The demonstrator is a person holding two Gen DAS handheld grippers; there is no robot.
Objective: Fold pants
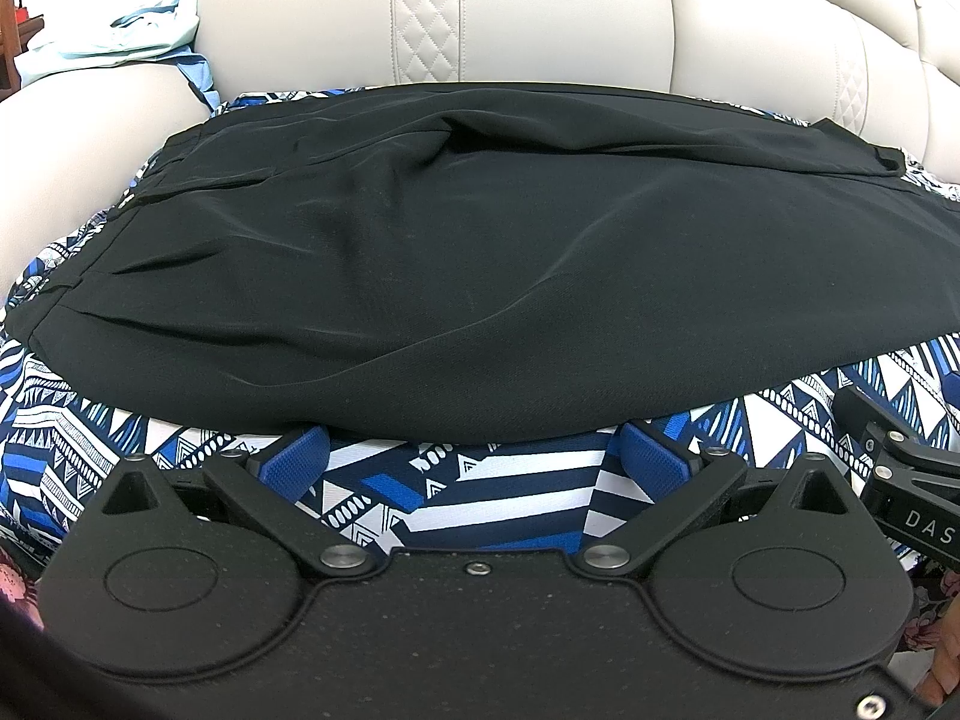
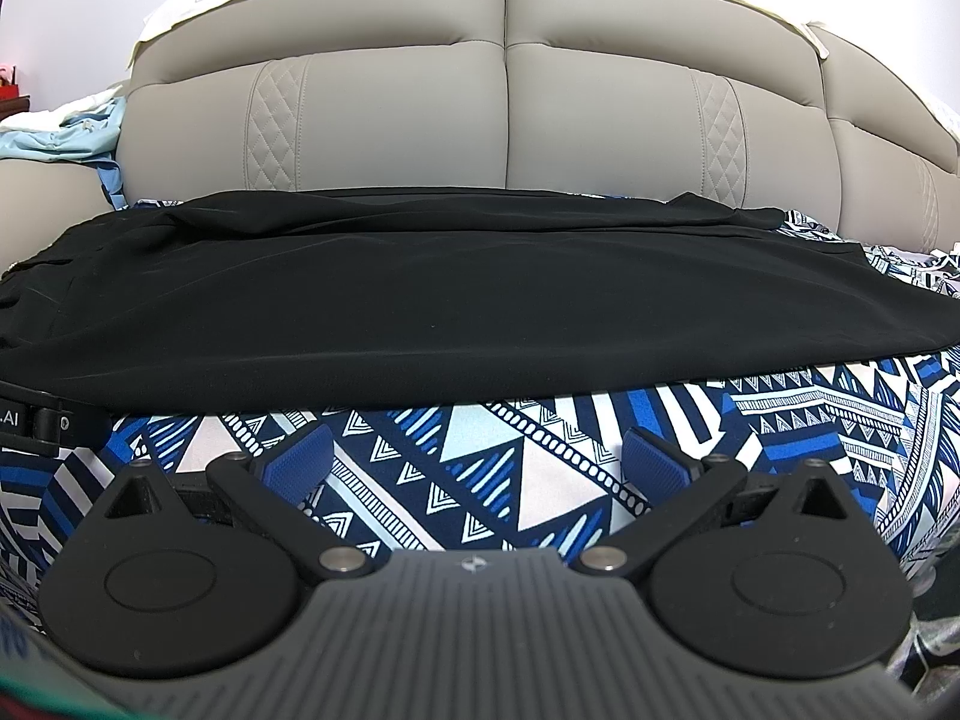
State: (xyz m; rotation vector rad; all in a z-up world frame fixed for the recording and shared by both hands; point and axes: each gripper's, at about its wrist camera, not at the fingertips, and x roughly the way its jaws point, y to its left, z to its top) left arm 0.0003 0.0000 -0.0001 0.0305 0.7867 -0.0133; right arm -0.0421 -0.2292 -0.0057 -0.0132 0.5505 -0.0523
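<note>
Both pairs of tongs sit low over the patterned cover, spread wide and gripping nothing. The left tongs have their blue pads far apart, the tips right at the near hem of the black pants, which laps just over them; whether the pads actually touch the cloth I cannot tell. The right tongs are likewise released, their blue pads apart above the bare print, a little short of the pants' near edge. In the left view the right tool's black body pokes in at the right side; the right view catches the left tool at its left edge (so the two are side by side).

The pants lie flat and crosswise on the blue-and-white geometric cover, stretching nearly the whole width of it, with soft wrinkles through the middle. The waistband end, with pleats and a pocket slit, is toward the left edge. Their far edge runs along the foot of the sofa's beige padded backrest, which has quilted diamond panels. At the far left, on the sofa's arm, a pale blue garment lies crumpled.
</note>
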